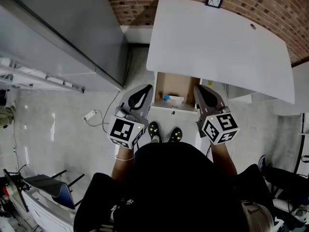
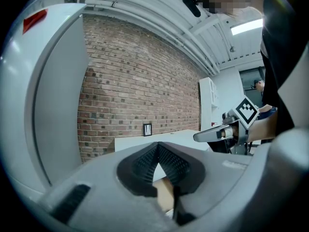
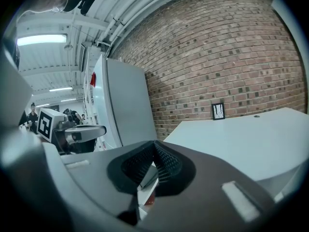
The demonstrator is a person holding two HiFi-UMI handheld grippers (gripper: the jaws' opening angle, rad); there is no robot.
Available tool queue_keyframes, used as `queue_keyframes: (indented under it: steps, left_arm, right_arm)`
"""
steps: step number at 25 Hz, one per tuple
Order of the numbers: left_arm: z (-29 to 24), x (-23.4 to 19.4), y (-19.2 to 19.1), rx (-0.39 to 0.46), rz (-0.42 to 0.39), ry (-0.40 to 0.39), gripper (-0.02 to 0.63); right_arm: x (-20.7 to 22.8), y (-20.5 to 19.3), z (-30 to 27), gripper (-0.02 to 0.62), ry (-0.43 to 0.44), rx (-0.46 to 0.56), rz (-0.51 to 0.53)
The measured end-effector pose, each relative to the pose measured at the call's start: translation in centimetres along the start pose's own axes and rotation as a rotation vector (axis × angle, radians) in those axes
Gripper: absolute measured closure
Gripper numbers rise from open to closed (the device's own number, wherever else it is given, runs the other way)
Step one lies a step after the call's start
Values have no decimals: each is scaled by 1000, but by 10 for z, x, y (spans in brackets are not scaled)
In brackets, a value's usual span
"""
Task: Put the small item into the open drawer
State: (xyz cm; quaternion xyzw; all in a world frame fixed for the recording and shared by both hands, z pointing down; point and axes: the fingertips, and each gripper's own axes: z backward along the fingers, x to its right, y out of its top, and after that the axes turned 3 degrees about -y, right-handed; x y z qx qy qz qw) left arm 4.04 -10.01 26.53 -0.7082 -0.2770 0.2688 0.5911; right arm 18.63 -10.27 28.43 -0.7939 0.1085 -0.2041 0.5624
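Note:
The drawer (image 1: 177, 82) stands pulled out under the front edge of the white desk (image 1: 217, 37), its brown inside showing. A small item with a blue end (image 1: 166, 98) lies in it beside a white box (image 1: 176, 100). My left gripper (image 1: 145, 89) hangs at the drawer's left front corner, shut and empty; its own view shows the ribbed pads (image 2: 166, 161) meeting at the tip. My right gripper (image 1: 198, 89) hangs at the drawer's right front corner, likewise shut with nothing in it (image 3: 154, 145). Both are held above the floor, apart from the drawer.
A tall grey cabinet (image 1: 63, 28) stands left of the desk, against a brick wall (image 1: 145, 1). A power strip with its cable (image 1: 90, 115) lies on the floor at left. The person's shoes (image 1: 164, 132) are just before the drawer. A chair (image 1: 53, 187) is at lower left.

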Motion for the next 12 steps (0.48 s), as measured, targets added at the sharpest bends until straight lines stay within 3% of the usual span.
queue_keyframes:
  steps: [12]
  left_arm:
    - [5, 4, -6, -21, 6, 11, 612]
  right_arm:
    - [-1, -1, 6, 584, 11, 3, -11]
